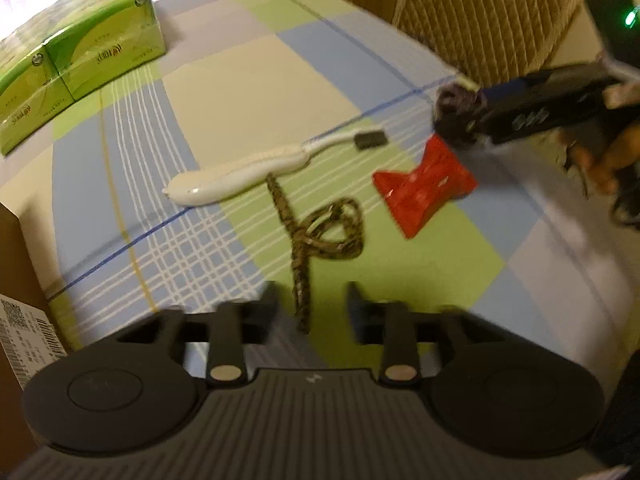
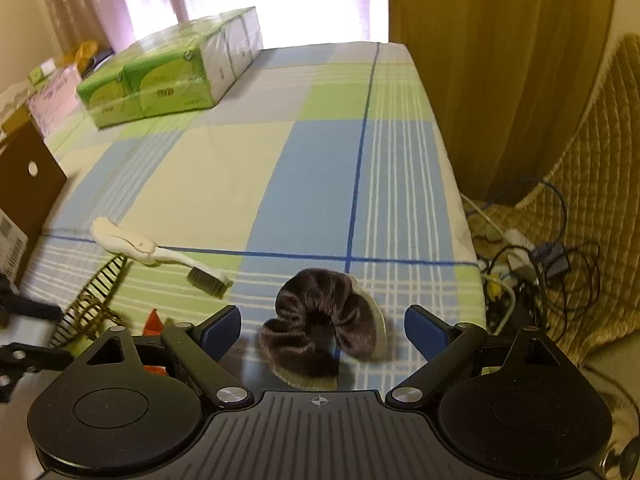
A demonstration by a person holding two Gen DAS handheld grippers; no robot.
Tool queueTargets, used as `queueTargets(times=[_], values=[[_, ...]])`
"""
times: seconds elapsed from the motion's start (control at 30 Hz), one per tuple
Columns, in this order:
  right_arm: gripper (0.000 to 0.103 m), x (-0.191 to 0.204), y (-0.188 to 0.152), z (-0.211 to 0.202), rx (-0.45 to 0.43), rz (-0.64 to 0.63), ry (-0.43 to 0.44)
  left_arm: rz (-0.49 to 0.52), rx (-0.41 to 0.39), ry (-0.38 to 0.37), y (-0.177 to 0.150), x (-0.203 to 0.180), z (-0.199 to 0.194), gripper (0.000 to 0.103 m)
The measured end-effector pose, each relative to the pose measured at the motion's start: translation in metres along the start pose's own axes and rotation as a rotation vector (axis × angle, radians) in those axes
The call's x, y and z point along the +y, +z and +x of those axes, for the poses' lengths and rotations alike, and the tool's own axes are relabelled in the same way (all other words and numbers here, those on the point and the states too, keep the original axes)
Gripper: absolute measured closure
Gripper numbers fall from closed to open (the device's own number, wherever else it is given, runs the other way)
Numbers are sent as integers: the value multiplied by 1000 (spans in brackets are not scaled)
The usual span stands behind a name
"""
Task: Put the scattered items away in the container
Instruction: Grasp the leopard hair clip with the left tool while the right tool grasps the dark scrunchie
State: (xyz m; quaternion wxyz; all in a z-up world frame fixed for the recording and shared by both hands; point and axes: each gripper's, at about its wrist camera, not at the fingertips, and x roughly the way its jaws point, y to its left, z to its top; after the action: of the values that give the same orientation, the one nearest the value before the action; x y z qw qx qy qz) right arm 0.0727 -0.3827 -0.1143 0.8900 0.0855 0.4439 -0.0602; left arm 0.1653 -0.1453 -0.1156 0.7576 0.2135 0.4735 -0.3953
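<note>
Hovering low over the checked cloth (image 2: 224,184), right gripper (image 2: 322,334) spread wide, nothing pinched; scrunchie (image 2: 320,320) sitting between the blue pads (image 2: 424,334), touching neither. Looks like the approach step of a pick. Soft, light, squashy velvet ring with a pale patch on one side; no breakage risk, but likely to compress and bulge out of a shallow pinch. Best taken across the thick bunched top arc, fingers well down so the fabric wedges rather than slides. In the left view, same scrunchie (image 1: 456,98) seen at the tip of right gripper (image 1: 460,120), hand (image 1: 600,160) behind it on the handle.

Left gripper (image 1: 312,306) also parted and empty, poised over the lower end of the leopard band (image 1: 316,236). Limp, floppy strip with a loop; likely to drape and dangle, so grab at the crossing of the loop, not the loose tail.

Further out: brush (image 1: 256,170), rigid, smooth white handle, probably slippery; take at the fat middle. Red packet (image 1: 424,188) just right of the band, flat, crinkly, thin; needs an edge pinch.

Green tissue packs (image 2: 168,76) at the far corner. Brown box edge (image 1: 16,264) at left, possibly the container; cannot tell, inside hidden.
</note>
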Motion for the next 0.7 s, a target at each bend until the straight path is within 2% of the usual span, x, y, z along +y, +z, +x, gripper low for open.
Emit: queueTargets(times=[0.03, 0.07, 0.1, 0.13, 0.2, 0.3, 0.4, 0.43, 0.47, 0.53, 0.7], values=[[41, 0, -1, 2, 6, -10, 2, -1, -15, 1, 1, -1, -2, 54], [44, -1, -1, 4, 11, -16, 7, 3, -24, 0, 3, -3, -2, 53], [45, -2, -2, 3, 5, -16, 3, 7, -29, -4, 6, -4, 0, 47], [51, -3, -2, 2, 7, -12, 1, 6, -32, -4, 9, -5, 2, 40], [58, -6, -3, -1, 8, 3, 2, 4, -40, -1, 16, -8, 7, 40], [59, -13, -7, -9, 11, 39, -6, -21, -47, 3, 23, -8, 16, 43], [59, -19, -13, -20, 13, 71, -14, -60, -24, -1, 27, -5, 26, 51], [59, -21, -15, -24, 14, 80, -16, -69, -11, 1, 26, -5, 29, 59], [59, -22, -17, -28, 16, 88, -18, -72, -5, 7, 26, -4, 30, 62], [59, -22, -22, -35, 20, 101, -19, -73, -16, 9, 24, -4, 27, 67], [59, -12, -31, -51, 32, 92, 14, -102, -14, 0, 16, -2, 21, 67]])
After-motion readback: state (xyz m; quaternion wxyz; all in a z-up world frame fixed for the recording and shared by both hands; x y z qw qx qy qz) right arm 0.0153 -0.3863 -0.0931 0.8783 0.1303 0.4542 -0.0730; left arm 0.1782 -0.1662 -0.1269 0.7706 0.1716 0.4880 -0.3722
